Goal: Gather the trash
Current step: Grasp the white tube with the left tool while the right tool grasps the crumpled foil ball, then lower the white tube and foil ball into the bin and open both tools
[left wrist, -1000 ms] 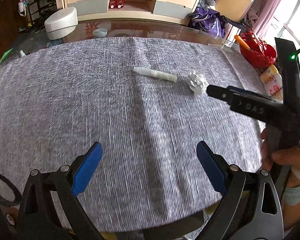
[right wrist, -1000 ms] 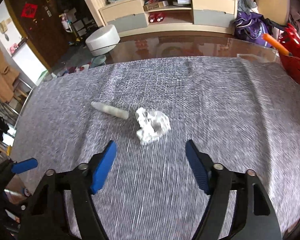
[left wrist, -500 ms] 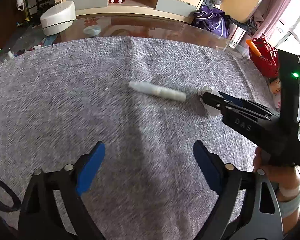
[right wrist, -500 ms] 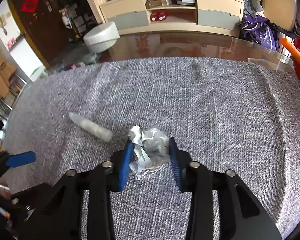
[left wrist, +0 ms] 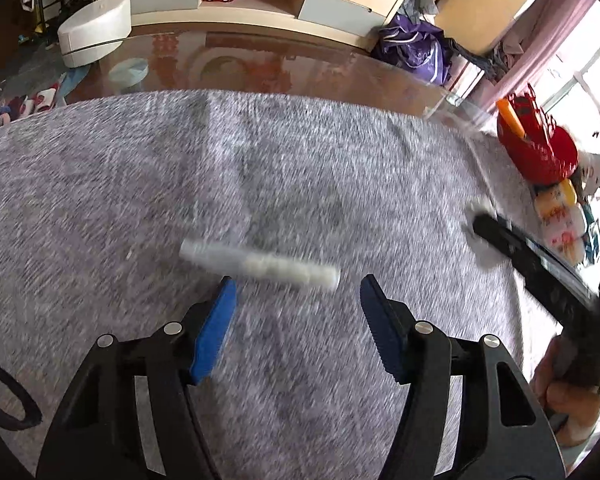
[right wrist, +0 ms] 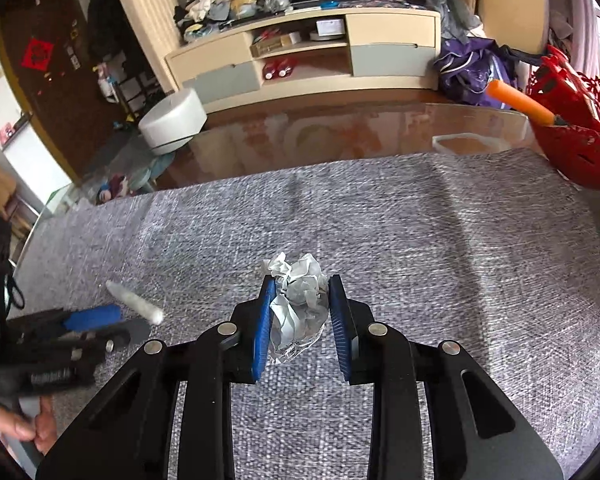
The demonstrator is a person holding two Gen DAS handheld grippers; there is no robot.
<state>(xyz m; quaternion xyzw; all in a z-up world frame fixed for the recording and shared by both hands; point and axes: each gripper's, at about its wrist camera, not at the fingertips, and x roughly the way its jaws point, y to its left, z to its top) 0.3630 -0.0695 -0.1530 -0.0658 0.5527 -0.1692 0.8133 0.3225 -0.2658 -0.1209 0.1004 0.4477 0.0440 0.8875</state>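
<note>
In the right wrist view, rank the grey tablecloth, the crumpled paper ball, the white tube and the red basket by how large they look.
1. Grey tablecloth, by far the largest.
2. Red basket, though the frame edge cuts it off.
3. Crumpled paper ball, enlarged by nearness to the camera.
4. White tube, smallest and blurred.

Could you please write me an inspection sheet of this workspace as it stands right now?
Surface: grey woven cloth over a glass-topped table.
Job's things: crumpled paper ball; white tube lying flat.
Clutter: red basket at the far right edge.
Grippers: right gripper shut on the ball; left gripper open, just been closing, tube just beyond its tips.
Cables: black loop, left view.
Surroundings: cabinet, purple bag.
</note>
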